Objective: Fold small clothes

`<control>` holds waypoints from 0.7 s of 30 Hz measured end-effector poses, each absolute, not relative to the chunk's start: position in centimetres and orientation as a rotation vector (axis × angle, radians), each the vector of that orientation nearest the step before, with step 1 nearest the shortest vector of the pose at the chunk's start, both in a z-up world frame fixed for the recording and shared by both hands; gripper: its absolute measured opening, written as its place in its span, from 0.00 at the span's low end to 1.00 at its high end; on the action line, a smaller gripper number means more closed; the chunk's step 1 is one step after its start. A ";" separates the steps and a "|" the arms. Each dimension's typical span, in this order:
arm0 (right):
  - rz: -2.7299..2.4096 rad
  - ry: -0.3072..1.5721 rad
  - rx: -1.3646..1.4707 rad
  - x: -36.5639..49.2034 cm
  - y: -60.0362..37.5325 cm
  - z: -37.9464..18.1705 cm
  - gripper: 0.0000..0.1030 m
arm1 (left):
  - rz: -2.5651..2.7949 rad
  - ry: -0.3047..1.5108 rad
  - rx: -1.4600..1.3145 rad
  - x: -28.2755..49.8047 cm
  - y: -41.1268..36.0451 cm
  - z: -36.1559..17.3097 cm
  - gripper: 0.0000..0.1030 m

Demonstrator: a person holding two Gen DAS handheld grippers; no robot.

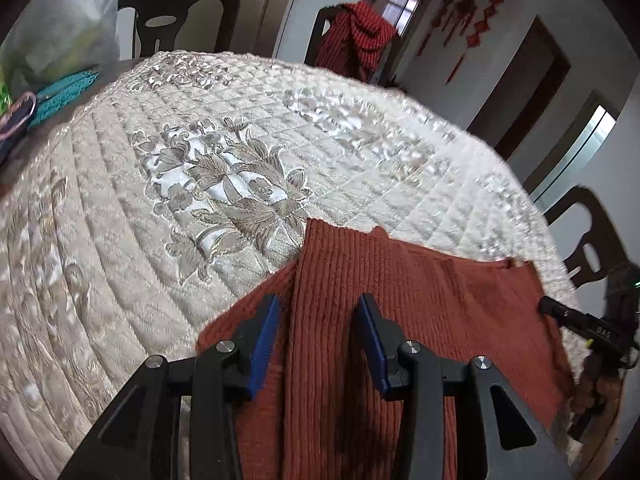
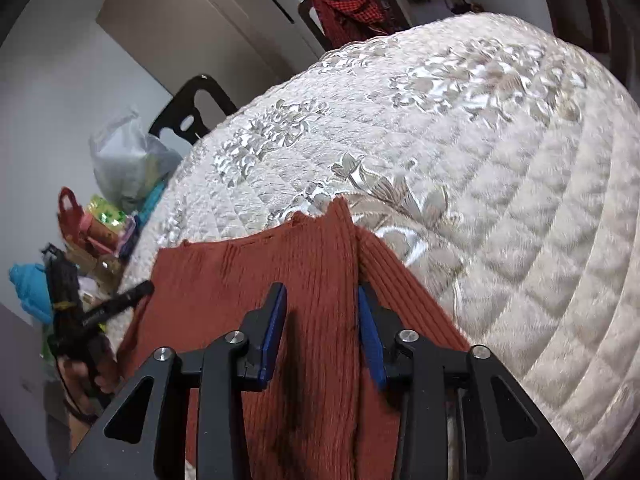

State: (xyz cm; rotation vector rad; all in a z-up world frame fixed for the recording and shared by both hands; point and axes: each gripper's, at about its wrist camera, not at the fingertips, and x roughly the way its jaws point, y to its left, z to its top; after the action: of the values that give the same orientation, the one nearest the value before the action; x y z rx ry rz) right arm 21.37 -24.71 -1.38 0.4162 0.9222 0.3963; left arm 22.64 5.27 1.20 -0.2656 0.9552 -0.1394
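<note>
A rust-red ribbed knit garment [image 1: 404, 300] lies on the quilted cream cover [image 1: 168, 184] at the near edge, with its left side folded inward. My left gripper [image 1: 320, 320] is open, its blue pads on either side of a raised fold of the knit. My right gripper [image 2: 322, 312] is open over the same garment [image 2: 240, 276], straddling a folded strip. The right gripper also shows in the left wrist view [image 1: 580, 320] at the garment's right edge. The left gripper shows in the right wrist view [image 2: 100, 312] at the garment's left edge.
Dark chairs [image 1: 180, 20] stand around the table; one holds a red checked cloth [image 1: 356, 40]. A plastic bag [image 2: 128, 160], turquoise items [image 1: 68, 92] and small colourful things [image 2: 100, 224] lie at the table's far left side. The quilted cover [image 2: 500, 200] stretches beyond the garment.
</note>
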 end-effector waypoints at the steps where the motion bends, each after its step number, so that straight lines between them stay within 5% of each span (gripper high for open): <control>1: 0.381 0.931 0.388 21.5 -24.5 -1.3 0.12 | -0.130 0.965 -0.241 22.8 4.9 1.3 0.33; 4: 0.387 0.921 0.366 21.5 -24.4 -0.9 0.08 | -0.145 0.967 -0.219 23.0 4.2 1.6 0.11; 21: 0.348 0.846 0.330 19.0 -25.6 0.5 0.09 | -0.106 0.822 -0.219 19.9 5.3 2.9 0.15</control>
State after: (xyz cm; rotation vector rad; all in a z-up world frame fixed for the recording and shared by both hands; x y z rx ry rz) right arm 18.99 -25.57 0.53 0.3297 0.8465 0.3478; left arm 19.87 5.25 2.90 -0.2186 0.8221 -0.1061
